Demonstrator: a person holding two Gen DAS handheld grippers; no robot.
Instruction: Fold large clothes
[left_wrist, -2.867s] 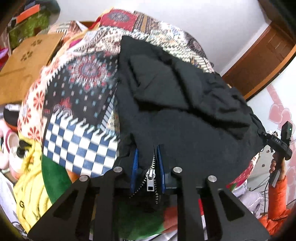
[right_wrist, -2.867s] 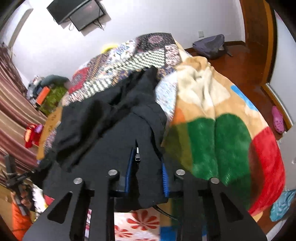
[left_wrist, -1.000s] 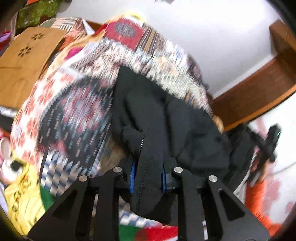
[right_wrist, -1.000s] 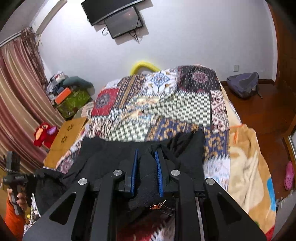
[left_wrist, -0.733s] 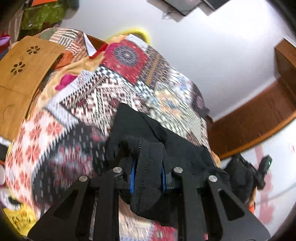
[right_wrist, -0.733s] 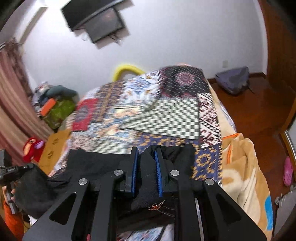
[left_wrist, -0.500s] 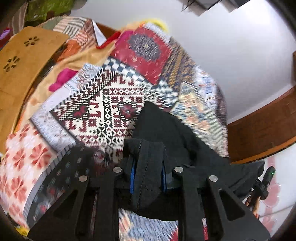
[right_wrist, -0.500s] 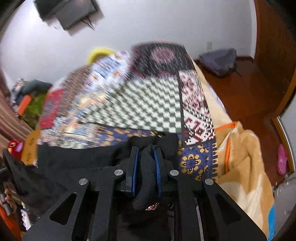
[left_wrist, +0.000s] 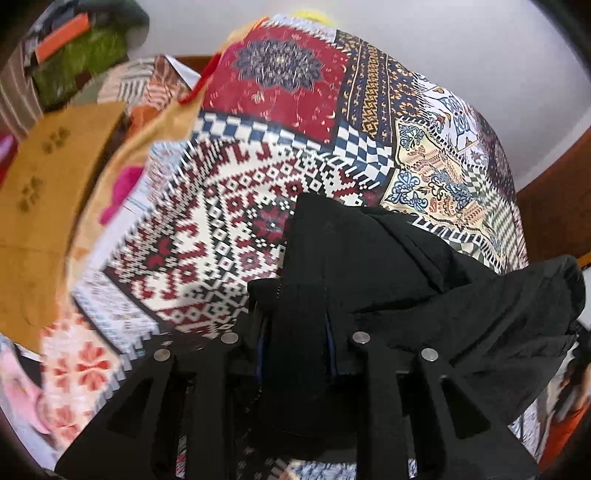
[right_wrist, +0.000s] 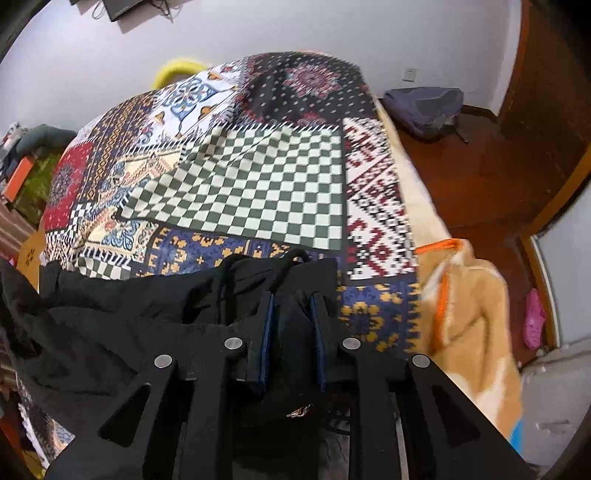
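A large black jacket (left_wrist: 406, 280) hangs bunched between my two grippers over a bed with a patchwork quilt (left_wrist: 258, 155). My left gripper (left_wrist: 297, 328) is shut on a thick fold of the jacket's edge, which fills the gap between the blue pads. My right gripper (right_wrist: 291, 314) is shut on another fold of the jacket (right_wrist: 129, 325), near its drawcord loops (right_wrist: 258, 266). The jacket's far edge touches the quilt (right_wrist: 258, 184). The cloth below both grippers is hidden.
A tan fleece blanket (right_wrist: 472, 317) lies at the bed's right side. A wooden board (left_wrist: 40, 192) and piled clutter sit left of the bed. A grey backpack (right_wrist: 424, 107) lies on the wooden floor by the wall. A pink slipper (right_wrist: 533, 325) is near the doorway.
Both grippers have carried the jacket up and forward over the quilt, then tilted down toward it. The jacket now hangs stretched between them instead of lying spread on the bed.
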